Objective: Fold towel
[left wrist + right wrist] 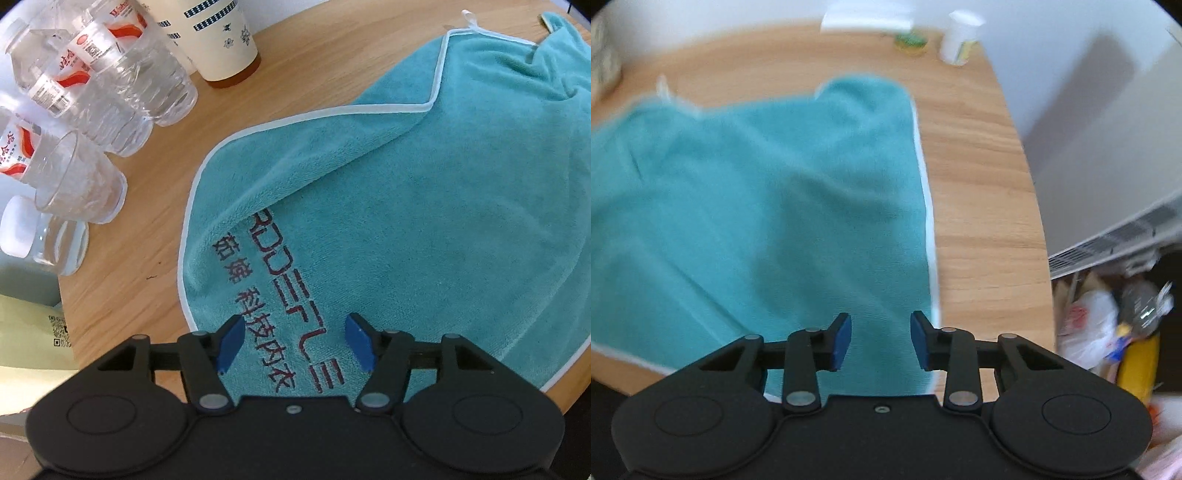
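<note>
A teal towel (pixel 424 206) with white piping and dark red lettering lies on the wooden table (pixel 155 177). Its far left corner is folded over onto the towel. My left gripper (pixel 293 343) is open and empty, above the towel's near left part with the lettering between its blue pads. In the right wrist view the towel (pixel 757 206) is blurred. My right gripper (pixel 881 339) is open and empty, above the towel's near right corner beside its white right edge (pixel 929 221).
Several clear water bottles (pixel 110 92) and a clear cup (pixel 79 181) crowd the table's left side, with paper cups (pixel 221 40) behind. A small white bottle (pixel 958 37) and a green item (pixel 910 42) stand at the far edge. Bags (pixel 1108 321) lie on the floor to the right.
</note>
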`<state>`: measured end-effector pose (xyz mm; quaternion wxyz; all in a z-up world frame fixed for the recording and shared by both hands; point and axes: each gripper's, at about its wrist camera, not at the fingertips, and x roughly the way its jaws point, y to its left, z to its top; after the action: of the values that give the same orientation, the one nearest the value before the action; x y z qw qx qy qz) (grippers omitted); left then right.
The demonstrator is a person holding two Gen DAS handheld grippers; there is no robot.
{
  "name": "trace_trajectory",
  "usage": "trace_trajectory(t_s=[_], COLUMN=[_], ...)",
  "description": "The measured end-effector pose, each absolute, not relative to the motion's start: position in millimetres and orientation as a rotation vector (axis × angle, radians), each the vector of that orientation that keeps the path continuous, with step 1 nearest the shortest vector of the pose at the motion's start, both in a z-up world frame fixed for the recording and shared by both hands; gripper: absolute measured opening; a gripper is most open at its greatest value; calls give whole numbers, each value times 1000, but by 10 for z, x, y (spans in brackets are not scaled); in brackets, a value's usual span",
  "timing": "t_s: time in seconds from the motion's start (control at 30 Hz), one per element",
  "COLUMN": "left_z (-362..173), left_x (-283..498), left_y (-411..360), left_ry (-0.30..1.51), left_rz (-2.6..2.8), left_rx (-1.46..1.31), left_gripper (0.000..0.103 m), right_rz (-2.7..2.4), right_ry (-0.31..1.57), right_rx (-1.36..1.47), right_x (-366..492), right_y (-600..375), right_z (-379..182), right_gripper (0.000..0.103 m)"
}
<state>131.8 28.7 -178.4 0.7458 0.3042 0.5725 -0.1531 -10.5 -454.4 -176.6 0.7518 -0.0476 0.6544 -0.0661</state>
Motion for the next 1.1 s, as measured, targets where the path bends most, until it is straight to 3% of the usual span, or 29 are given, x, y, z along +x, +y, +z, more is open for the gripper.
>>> trace_trajectory(t_s=[0.1,0.23,0.57,0.77,1.1], left_z=[-1790,-1796,-1764,-1467,-1291], left_x=[1308,1304,1326,1350,1596], left_y=[261,250,262,272,-37], left_ry=[1252,1263,1305,1157,957], left_rz=[-324,-284,-229,-198,-301], left_rx=[682,670,630,686,856], left_gripper=[63,63,62,63,63], right_rz=[-123,-108,-101,-20,170], right_ry=[1422,1421,1429,1337,1192], right_rx=[-39,-109,-170,-217,-476], right_x=[-126,-136,-111,68,963], right_y=[-4665,-4726,-4789,-4749,-4529], right_z=[-1751,-1760,-1730,-1438,-1404], right_gripper=[36,46,45,47,47])
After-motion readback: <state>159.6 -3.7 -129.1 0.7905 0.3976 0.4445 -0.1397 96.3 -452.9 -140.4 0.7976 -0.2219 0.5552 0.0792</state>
